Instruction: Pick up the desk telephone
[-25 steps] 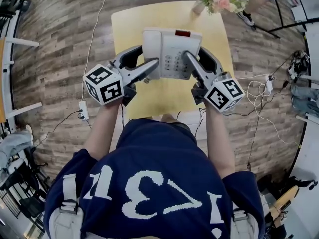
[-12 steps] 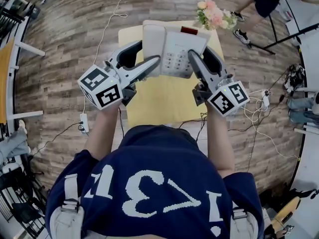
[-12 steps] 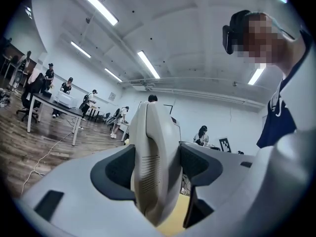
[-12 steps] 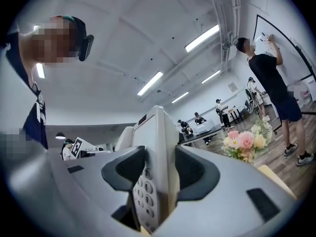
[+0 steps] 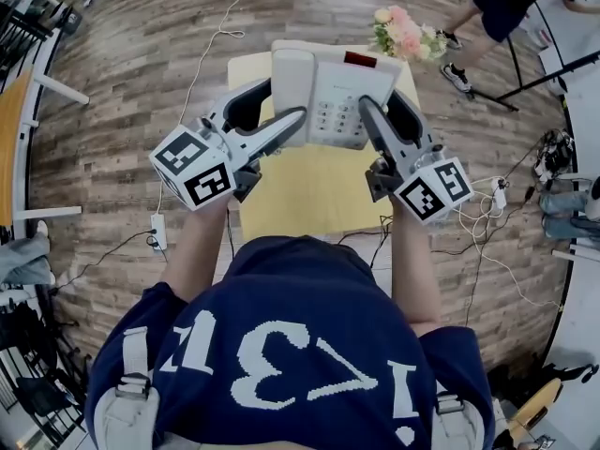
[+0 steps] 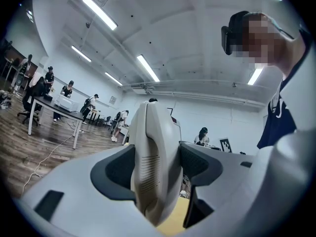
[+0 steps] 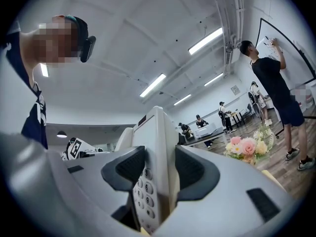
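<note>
A white desk telephone [image 5: 328, 94] with a keypad and a red display hangs in the air above the small yellow table [image 5: 309, 190], held from both sides. My left gripper [image 5: 272, 111] is shut on its left edge, by the handset [image 6: 153, 162], with a dark pad on each face. On the right edge, by the keypad [image 7: 148, 181], my right gripper [image 5: 375, 109] is shut the same way. In both gripper views the phone stands edge-on between the jaws.
A bunch of pink and white flowers [image 5: 405, 32] stands at the table's far right corner. Cables and a power strip [image 5: 157, 231] lie on the wooden floor around the table. A person [image 7: 274, 88] stands at a whiteboard to the right. Other desks and people fill the room.
Both grippers have risen with the telephone, which now sits higher above the table. The grip on both sides is unchanged.
</note>
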Action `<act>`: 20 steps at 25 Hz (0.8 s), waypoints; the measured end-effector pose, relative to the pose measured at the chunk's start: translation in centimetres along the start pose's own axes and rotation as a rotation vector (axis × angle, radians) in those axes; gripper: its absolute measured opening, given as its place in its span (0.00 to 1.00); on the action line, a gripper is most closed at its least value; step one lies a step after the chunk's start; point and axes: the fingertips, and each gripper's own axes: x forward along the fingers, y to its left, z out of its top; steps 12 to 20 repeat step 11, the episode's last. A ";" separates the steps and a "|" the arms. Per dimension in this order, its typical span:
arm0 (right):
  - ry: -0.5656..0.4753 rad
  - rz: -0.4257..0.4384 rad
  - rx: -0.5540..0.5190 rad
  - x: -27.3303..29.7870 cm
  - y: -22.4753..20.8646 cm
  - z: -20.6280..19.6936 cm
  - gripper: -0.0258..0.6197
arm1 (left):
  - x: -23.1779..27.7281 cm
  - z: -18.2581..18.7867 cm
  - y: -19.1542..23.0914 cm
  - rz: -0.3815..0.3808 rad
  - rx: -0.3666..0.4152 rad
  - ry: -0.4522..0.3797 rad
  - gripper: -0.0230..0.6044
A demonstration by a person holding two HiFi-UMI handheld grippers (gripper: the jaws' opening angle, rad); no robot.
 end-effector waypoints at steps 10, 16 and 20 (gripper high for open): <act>-0.002 0.000 -0.005 -0.5 0.2 0.0 0.36 | -0.1 -0.2 -0.6 0.001 0.011 -0.004 0.51; -0.002 0.001 -0.007 -0.6 0.4 -0.1 0.36 | -0.3 -0.2 -0.6 0.002 0.010 -0.005 0.51; -0.002 0.001 -0.007 -0.6 0.4 -0.1 0.36 | -0.3 -0.2 -0.6 0.002 0.010 -0.005 0.51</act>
